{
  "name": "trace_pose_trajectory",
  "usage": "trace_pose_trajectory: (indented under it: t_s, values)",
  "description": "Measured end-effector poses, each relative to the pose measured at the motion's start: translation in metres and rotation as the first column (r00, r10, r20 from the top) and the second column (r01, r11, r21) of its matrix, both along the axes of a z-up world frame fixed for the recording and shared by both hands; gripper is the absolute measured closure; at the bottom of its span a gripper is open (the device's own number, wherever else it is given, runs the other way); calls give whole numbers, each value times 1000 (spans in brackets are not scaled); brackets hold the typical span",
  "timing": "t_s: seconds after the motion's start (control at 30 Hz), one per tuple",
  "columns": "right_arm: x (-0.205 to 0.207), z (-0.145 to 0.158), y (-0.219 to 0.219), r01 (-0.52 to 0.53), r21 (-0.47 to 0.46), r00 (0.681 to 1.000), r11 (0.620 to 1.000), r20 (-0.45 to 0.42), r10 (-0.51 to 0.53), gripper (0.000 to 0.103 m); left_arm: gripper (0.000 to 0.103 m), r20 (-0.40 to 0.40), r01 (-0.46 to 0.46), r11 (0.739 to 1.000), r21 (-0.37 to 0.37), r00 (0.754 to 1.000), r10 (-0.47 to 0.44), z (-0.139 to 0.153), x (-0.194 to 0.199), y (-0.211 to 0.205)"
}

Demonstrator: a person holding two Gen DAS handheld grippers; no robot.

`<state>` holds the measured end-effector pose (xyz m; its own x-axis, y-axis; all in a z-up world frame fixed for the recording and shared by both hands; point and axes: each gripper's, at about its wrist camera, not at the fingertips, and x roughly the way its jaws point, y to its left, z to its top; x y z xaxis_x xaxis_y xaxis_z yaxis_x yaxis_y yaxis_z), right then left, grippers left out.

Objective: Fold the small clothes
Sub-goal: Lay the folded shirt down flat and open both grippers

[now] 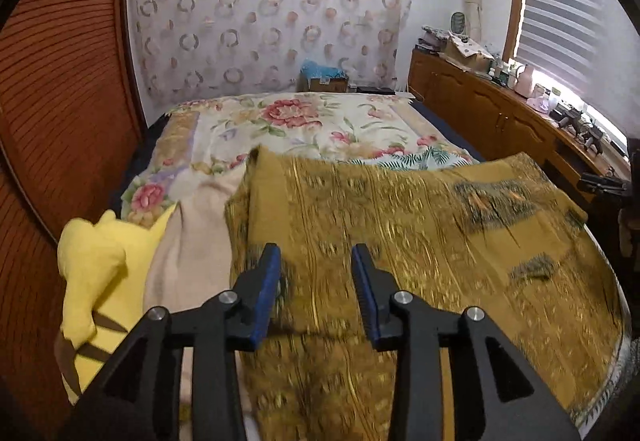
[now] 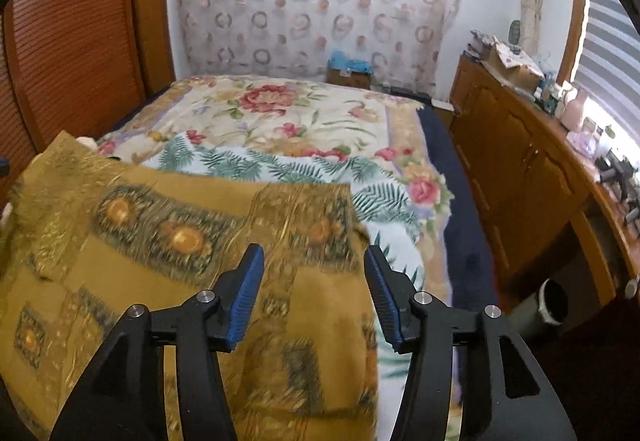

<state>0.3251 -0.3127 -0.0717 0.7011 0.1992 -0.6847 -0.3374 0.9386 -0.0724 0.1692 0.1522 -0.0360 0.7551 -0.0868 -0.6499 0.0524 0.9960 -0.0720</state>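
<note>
A mustard-gold patterned garment [image 1: 400,233] lies spread across the near part of the bed; it also shows in the right wrist view [image 2: 180,241]. My left gripper [image 1: 316,253] is open and empty, hovering just above the garment's left part. My right gripper [image 2: 314,253] is open and empty, above the garment's right edge. The cloth near both grippers is blurred.
A floral blanket [image 1: 312,121] and a fern-print cloth [image 2: 280,165] cover the bed. A yellow plush toy [image 1: 100,261] and a beige towel [image 1: 192,241] lie at left. A wooden cabinet [image 2: 520,169] with clutter runs along the right. A slatted wardrobe [image 1: 60,81] stands at left.
</note>
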Motion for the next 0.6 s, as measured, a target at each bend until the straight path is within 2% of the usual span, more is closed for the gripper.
trace_pose_trajectory:
  t_s: [0.27,0.47,0.6]
  values:
    - [-41,-38,-16,43,73,997,996,-60,-39,49,68,-35,1,999,-44,999,-2,-39,-32,-10]
    - [-46,-52,-14,73,52,995,996,-67,-70,49,66,-76,-5,998,-68,997,0,-62,-39,-17]
    - [-48,-59,-14,76,41,995,996,-65,-73,49,65,-91,-11,999,-51,996,6,-65,-39,-16]
